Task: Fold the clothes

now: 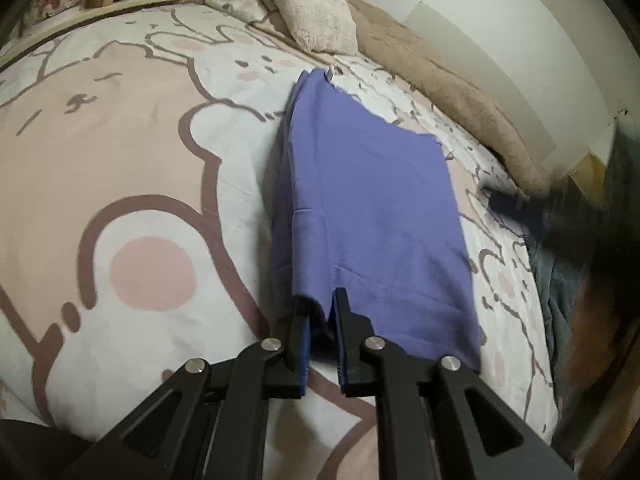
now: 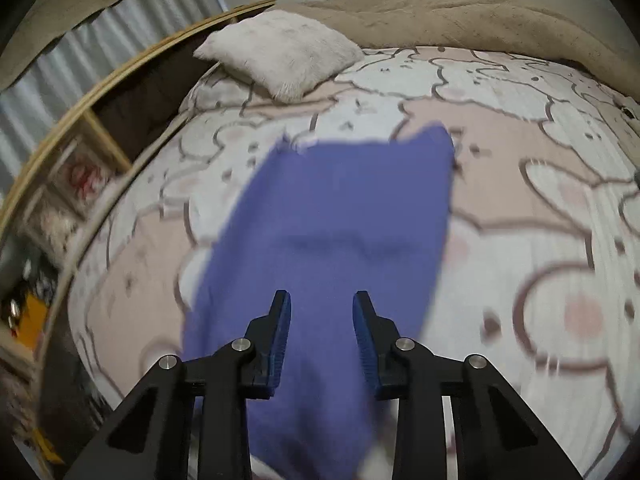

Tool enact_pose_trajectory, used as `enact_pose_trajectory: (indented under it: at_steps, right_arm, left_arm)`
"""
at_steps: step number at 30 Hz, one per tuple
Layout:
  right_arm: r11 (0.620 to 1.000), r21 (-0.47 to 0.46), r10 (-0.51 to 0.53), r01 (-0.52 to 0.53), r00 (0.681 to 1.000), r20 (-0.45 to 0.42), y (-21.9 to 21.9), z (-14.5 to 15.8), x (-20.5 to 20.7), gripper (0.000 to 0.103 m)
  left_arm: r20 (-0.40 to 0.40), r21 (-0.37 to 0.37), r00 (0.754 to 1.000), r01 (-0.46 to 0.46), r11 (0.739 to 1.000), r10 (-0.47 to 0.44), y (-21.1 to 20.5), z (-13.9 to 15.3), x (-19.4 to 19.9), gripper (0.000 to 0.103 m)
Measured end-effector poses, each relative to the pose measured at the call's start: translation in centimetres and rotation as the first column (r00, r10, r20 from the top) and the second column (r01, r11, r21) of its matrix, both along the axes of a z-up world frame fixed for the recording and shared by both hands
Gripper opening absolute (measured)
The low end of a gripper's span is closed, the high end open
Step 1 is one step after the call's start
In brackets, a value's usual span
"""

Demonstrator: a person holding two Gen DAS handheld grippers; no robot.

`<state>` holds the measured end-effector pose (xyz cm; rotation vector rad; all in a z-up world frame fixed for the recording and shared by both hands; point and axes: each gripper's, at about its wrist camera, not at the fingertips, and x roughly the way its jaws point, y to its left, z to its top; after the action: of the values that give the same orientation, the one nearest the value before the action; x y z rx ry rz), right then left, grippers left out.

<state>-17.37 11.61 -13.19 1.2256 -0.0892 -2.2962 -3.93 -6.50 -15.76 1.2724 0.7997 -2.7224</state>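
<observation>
A purple garment (image 1: 372,208) lies folded into a long strip on the bed's cartoon-print cover (image 1: 120,184). My left gripper (image 1: 322,304) is shut on the garment's near left edge, with cloth pinched between the fingers. In the right wrist view the same purple garment (image 2: 340,216) stretches away from me. My right gripper (image 2: 322,300) is open and empty, hovering above the garment's near part; the view is blurred.
A fluffy cream pillow (image 2: 280,54) lies at the head of the bed, also in the left wrist view (image 1: 312,12). A tan blanket (image 1: 448,92) runs along the wall side. A wooden bed frame (image 2: 100,76) curves on the left. Dark clothing (image 1: 560,280) lies at the right.
</observation>
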Motion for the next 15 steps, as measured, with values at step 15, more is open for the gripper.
enact_pose_trajectory:
  at_steps: [15]
  right_arm:
    - [0.988, 0.102, 0.123, -0.116, 0.99, -0.067, -0.2, -7.1, 4.3, 0.033]
  left_arm:
    - [-0.061, -0.147, 0.991, 0.109, 0.983, -0.119, -0.9, 6.1, -5.9, 0.018]
